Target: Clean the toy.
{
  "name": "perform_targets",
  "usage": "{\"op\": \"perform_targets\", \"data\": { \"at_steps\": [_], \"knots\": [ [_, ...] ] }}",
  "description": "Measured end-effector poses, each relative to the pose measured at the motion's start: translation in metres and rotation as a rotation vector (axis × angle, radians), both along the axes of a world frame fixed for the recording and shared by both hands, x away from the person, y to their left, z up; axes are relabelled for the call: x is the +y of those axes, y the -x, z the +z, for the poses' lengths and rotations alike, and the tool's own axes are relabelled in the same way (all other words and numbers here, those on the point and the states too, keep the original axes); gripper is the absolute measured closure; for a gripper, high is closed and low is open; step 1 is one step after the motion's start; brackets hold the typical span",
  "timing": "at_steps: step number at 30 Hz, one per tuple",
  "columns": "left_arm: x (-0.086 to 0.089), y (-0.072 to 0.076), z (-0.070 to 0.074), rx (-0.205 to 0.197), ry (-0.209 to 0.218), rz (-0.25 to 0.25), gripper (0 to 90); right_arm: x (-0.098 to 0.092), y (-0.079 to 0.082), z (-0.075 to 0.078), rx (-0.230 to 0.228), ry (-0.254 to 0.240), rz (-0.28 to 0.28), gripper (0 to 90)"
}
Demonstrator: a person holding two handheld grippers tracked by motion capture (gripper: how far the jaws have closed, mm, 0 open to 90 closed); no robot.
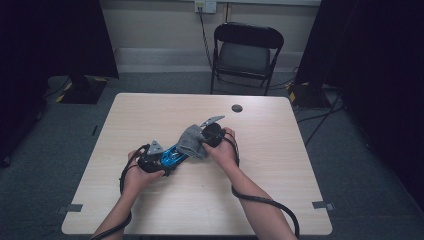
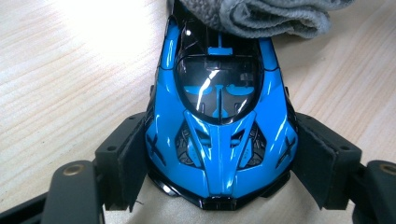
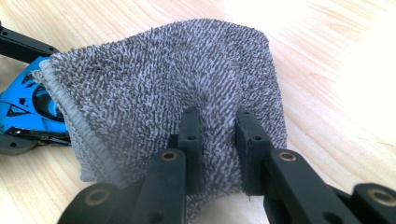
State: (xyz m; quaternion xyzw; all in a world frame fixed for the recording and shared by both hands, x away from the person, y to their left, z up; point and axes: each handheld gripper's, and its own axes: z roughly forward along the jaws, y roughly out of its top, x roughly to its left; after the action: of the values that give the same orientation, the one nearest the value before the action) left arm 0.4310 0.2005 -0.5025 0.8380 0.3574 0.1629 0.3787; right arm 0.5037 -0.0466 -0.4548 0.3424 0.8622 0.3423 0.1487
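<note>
Wiping is under way at mid-table: your left gripper clamps the blue toy car by its flanks, pads pressed to both sides, holding it steady on the wood. Your right gripper pinches a fold of the grey cloth, jaws nearly together, and lays it over the car's far end. From the left gripper view, the cloth covers just that end, while the canopy and near bodywork lie bare and glossy. By that reading, you have the grip and first contact done; most of the shell is left to wipe.
</note>
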Motion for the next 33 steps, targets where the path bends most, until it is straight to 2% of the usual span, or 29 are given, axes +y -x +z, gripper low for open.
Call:
{"op": "perform_targets", "data": {
  "at_steps": [22,28,33],
  "knots": [
    [0.0,0.0,0.0,0.0,0.0,0.001,25.5,-0.028,-0.006,-0.013,0.024,0.007,-0.061,75.3],
    [0.0,0.0,0.0,0.001,0.002,0.0,25.5,-0.043,-0.007,-0.016,0.025,0.001,-0.08,75.3],
    [0.0,0.0,0.0,0.002,0.002,-0.001,25.4,-0.055,-0.007,-0.019,0.025,0.017,-0.092,75.4]
  ]
}}
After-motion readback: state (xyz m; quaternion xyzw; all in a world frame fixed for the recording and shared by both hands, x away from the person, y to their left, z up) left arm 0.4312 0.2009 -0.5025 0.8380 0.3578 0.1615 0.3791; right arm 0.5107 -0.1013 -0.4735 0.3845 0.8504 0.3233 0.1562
